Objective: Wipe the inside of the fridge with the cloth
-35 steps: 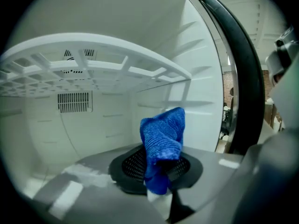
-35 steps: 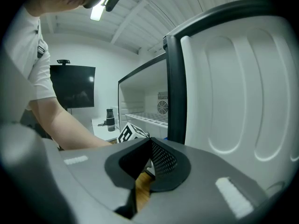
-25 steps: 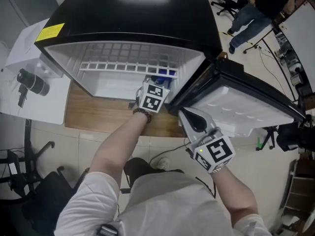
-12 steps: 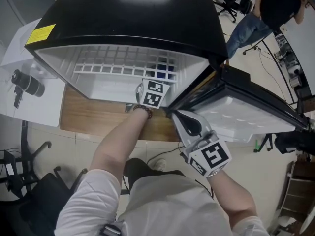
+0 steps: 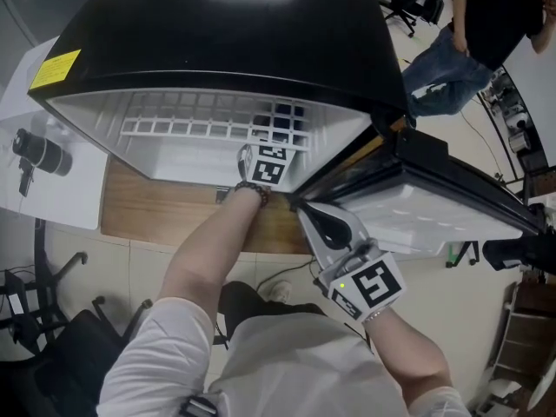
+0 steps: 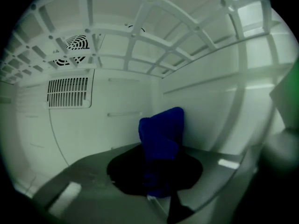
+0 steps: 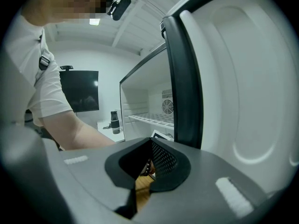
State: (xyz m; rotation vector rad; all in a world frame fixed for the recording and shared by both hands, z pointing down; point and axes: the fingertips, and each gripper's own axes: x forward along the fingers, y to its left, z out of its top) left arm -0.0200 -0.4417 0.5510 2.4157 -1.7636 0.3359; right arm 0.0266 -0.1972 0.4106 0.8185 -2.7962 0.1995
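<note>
Right gripper (image 5: pixel 306 211), jaws together and empty, sits outside the fridge (image 5: pixel 217 33) beside its open door (image 5: pixel 434 198). Left gripper (image 6: pixel 156 192), inside the fridge, is clamped on the blue cloth (image 6: pixel 161 143). Press the cloth flat and sweep evenly. The wire shelf (image 6: pixel 154 45) overhead and the right wall (image 6: pixel 219 101) crowd it, with freer room leftward

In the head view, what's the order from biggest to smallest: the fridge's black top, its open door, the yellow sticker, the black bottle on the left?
1. black top
2. open door
3. yellow sticker and black bottle: too alike in size to rank.
</note>
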